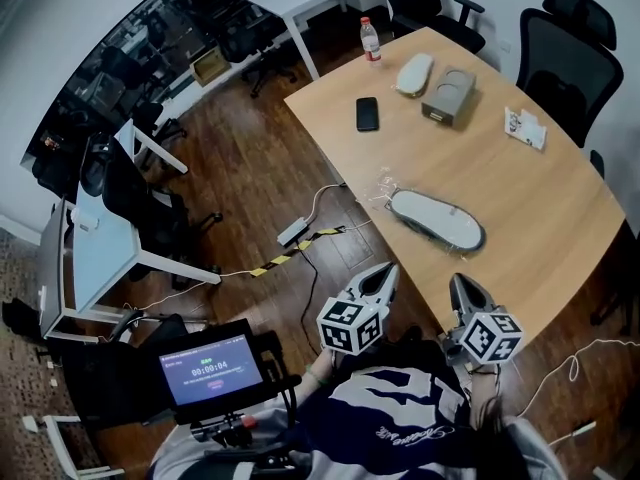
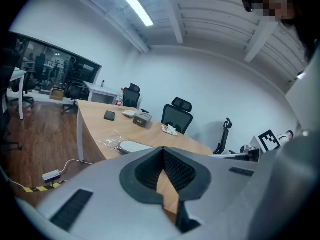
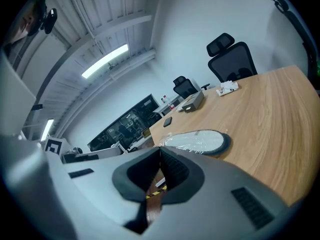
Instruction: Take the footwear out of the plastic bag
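The bagged footwear (image 1: 437,218) lies on the table (image 1: 540,198) just ahead of my fingers (image 1: 383,283). Farther beyond it sit the phone (image 1: 367,113) and box (image 1: 448,95), with the bottle (image 1: 370,40) hindmost.

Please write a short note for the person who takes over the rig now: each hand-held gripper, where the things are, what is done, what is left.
Left hand-held gripper: shut, empty, held near the person's body, short of the bag.
Right hand-held gripper: shut, empty, beside the left one.
Footwear: lies flat on the table near its front edge, inside the clear plastic bag.
Done: nothing yet; neither gripper touches the bag.
Left: open the jaws, reach the bag, hold it and pull the footwear out.
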A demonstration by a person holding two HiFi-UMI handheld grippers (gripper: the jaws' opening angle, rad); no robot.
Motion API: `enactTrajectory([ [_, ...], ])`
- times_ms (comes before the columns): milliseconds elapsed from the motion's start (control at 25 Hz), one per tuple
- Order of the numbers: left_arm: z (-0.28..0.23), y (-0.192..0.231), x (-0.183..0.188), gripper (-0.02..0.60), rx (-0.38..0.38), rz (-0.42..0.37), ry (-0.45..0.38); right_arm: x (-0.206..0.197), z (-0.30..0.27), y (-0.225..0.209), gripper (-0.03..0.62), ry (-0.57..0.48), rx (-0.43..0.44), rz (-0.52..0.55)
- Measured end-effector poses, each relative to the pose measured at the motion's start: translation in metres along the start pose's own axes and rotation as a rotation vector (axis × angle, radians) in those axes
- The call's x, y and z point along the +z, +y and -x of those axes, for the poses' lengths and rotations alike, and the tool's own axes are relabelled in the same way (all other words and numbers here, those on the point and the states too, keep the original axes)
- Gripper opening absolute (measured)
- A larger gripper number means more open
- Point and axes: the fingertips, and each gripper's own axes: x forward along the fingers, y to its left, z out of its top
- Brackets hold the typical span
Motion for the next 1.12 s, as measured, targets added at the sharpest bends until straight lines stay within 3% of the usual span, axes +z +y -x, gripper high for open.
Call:
enactTrajectory([
  [280,-0.022,0.007,0.0,0.003,0.021,-0.031,0.056,-0.004,-0.01,-0.021,-0.003,0.009,-0.006,-0.073],
  [520,-0.058,0.029,-0.001,0.003,0.017,-0.042,0.11,0.0,-0.014,-0.05,-0.003,-0.011,-0.076,-0.112],
  [800,-0.105,0.078,0.022,0.003,0.033,-0.075,0.162,0.031,-0.035,-0.071,-0.003,-0.066,-0.166,-0.14],
  [1120,-0.153,0.146,0.02,0.003,0.051,-0.153,0.309,0.056,-0.072,-0.091,-0.003,-0.101,-0.274,-0.162],
])
